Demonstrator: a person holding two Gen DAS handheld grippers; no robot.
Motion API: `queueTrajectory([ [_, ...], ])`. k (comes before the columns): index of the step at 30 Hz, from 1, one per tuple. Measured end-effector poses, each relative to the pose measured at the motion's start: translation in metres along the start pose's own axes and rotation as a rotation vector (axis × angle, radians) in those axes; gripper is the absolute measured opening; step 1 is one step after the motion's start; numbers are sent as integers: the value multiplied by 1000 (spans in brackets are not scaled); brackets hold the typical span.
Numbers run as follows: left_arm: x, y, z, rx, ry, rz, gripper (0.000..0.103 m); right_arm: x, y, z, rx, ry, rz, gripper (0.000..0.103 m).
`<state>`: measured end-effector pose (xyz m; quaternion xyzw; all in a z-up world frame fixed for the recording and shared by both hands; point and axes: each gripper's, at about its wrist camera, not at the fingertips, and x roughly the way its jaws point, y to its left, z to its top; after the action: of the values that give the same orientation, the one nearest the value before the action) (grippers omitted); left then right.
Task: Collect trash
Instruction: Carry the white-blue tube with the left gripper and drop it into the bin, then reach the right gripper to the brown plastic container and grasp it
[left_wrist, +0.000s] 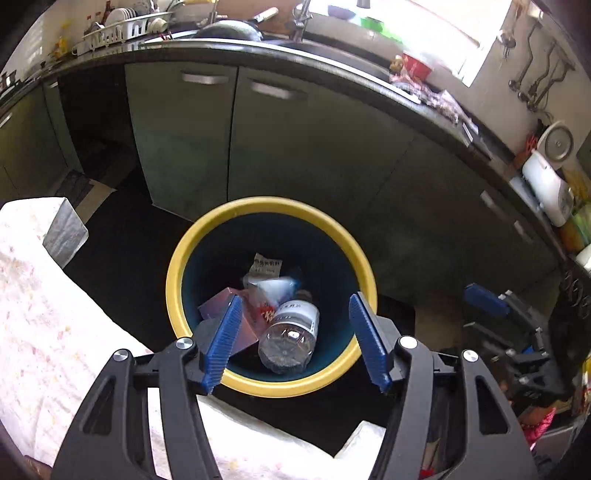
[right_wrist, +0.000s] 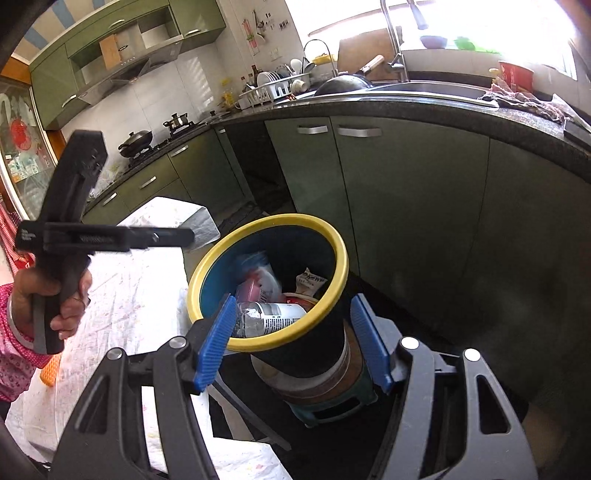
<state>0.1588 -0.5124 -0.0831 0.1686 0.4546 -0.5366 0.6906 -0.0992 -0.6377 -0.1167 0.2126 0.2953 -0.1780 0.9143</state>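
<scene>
A bin with a yellow rim (left_wrist: 177, 258) and a blue inside stands on the floor by the cloth-covered table. In it lie a clear plastic bottle (left_wrist: 291, 332) with a white label, a pink box (left_wrist: 236, 317), a printed paper wrapper (left_wrist: 266, 264) and a blurred white-and-blue packet (left_wrist: 275, 288). My left gripper (left_wrist: 295, 299) hangs open over the bin's mouth with nothing between its blue pads. In the right wrist view the same bin (right_wrist: 341, 266) shows the bottle (right_wrist: 273, 317). My right gripper (right_wrist: 293, 301) is open beside the bin, its pads apart from it.
A table under a white cloth (left_wrist: 37, 314) lies left of the bin, with a silver bag (left_wrist: 64, 232) at its corner. Green cabinets (left_wrist: 303, 147) under a black counter (left_wrist: 332, 62) stand close behind. The bin rests on a round stand (right_wrist: 325, 391). A hand (right_wrist: 55, 295) holds the left gripper.
</scene>
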Motion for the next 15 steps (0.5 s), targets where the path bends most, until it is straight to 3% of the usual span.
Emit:
queueTrajectory([
  [3,-32,2,-7,4,-67,7,63,3,3,-1,-4,8,4,62],
  [9,-132,19,-71,-24,-280,59,73,11,24,-2,-39,27,24,62],
  [15,-232,63,-154,-127,-495,244,82,30,67,2,-116,70,60,63],
])
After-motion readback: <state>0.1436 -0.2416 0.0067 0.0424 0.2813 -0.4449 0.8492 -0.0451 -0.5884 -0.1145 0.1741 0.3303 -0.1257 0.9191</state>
